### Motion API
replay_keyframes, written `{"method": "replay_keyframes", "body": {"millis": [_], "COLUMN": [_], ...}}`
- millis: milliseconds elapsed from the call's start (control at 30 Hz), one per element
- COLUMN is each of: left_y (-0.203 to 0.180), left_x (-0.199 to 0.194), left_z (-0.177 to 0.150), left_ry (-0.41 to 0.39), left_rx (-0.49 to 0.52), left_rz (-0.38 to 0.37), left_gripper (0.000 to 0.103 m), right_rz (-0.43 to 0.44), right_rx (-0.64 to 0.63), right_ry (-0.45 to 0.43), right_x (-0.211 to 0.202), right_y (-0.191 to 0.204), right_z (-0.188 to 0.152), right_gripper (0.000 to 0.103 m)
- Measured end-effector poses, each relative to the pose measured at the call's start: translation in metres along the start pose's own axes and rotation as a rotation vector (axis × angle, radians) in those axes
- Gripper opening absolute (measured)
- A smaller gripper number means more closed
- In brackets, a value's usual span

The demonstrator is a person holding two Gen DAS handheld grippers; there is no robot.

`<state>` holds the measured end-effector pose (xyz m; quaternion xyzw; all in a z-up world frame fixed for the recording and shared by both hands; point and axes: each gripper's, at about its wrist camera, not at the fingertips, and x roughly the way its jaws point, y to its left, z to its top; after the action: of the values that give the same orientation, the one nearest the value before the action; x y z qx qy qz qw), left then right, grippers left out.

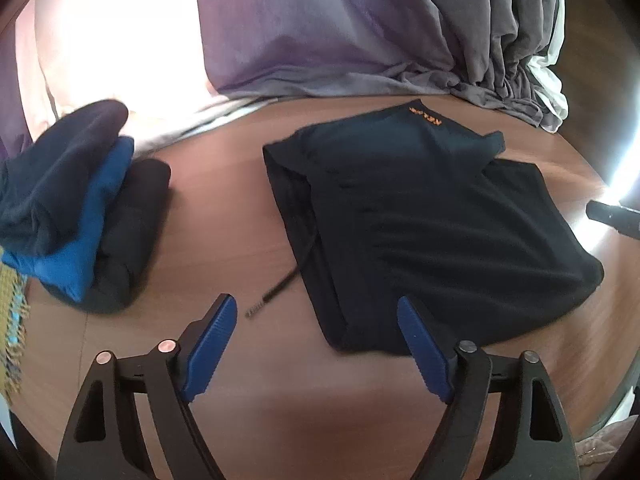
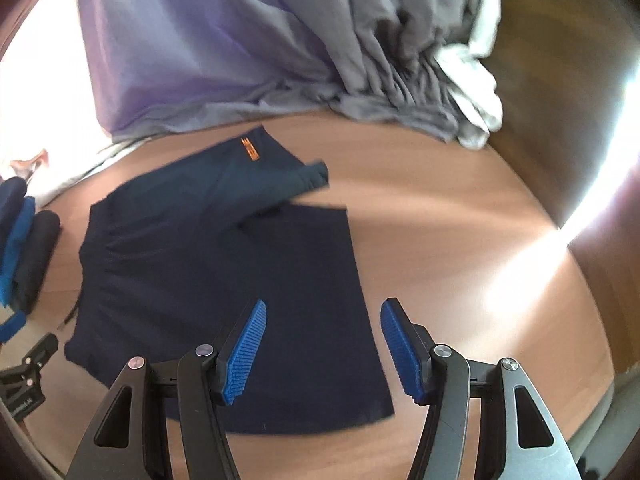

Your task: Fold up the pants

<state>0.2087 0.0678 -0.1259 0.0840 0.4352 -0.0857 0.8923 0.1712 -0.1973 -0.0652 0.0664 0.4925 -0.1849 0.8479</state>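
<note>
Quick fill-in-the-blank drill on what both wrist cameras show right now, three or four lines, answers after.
1. The dark pants lie on a ______ table.
2. The small logo on the pants is ______.
3. The blue pads on both the left gripper and the right gripper hold ______.
4. The pile of folded clothes sits to the ______ of the pants in both views.

Answers: wooden; orange; nothing; left
</note>
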Motion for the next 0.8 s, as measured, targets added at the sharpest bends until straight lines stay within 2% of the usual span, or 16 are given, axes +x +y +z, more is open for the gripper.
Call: {"method": "replay_keyframes", "body": {"millis": [267, 433, 533, 800], "left_y": [-0.003, 0.001, 0.003, 0.001], "left_x": [0.01, 0.02, 0.024, 0.036], "left_z": [-0.013, -0.01, -0.006, -0.006], "left_ry": [0.059, 0.101, 0.107, 0.134], "left_rx": [-0.046, -0.127, -0.158, -0.142], "left_rz": [-0.047, -0.087, -0.101, -0.084], "left_gripper": [0.069, 0.063, 0.063, 0.059], "right_rz": [-0.013, -0.034, -0.046, -0.068], "right_rx": [0.093, 0.102, 0.098, 0.161], "right_ry": [0.065, 0.084, 0.085, 0.107], "right_x": [0.005, 0.007, 0.008, 0.021], "right_y": [-0.016, -0.017, -0.015, -0.022], "right_z": [-0.036, -0.051, -0.056, -0.06], "right_gripper": [0.06, 0.06, 0.06, 0.06]}}
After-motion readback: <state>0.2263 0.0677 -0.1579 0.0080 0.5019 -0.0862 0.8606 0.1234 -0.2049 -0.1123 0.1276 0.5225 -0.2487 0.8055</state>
